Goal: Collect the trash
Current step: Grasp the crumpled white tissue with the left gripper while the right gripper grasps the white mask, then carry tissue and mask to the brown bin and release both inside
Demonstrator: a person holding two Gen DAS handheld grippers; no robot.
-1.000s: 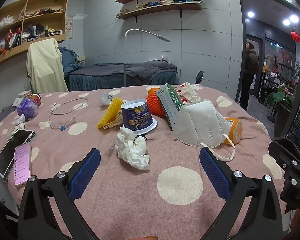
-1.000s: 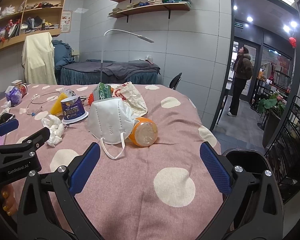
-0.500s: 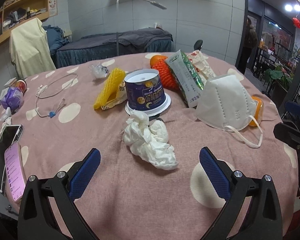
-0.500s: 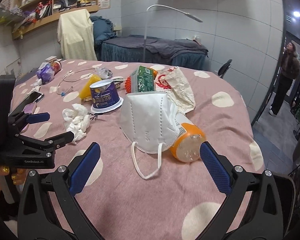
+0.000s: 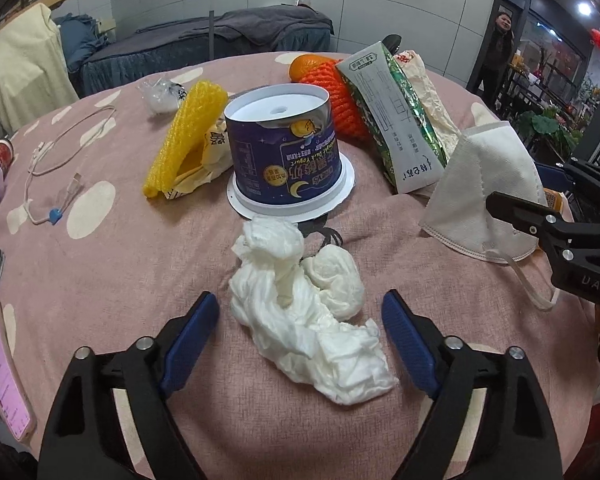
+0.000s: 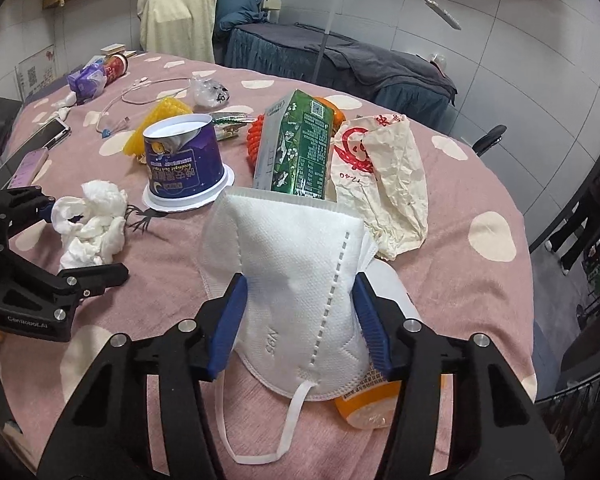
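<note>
Trash lies on a pink spotted tablecloth (image 5: 112, 272). A crumpled white tissue (image 5: 304, 312) lies between the fingers of my open left gripper (image 5: 300, 336); the pads stand apart from it. My right gripper (image 6: 300, 320) is open around a white face mask (image 6: 296, 280), which lies over an orange bottle (image 6: 364, 404); its pads are at the mask's sides. Behind stand an upside-down purple yogurt tub (image 5: 284, 160), a green carton (image 6: 296, 148), a crumpled paper bag (image 6: 384, 176), orange netting (image 5: 340, 92) and a yellow foam net (image 5: 184, 136).
Two phones (image 5: 0, 356) lie at the table's left edge, with a white cable (image 5: 56, 160) and a purple packet (image 6: 86, 80) further back. A bed, a lamp and shelves stand behind the table. A person stands in the doorway at right.
Both grippers have moved forward and down: the left one onto the tissue, the right one onto the mask. Both have narrowed their opening.
</note>
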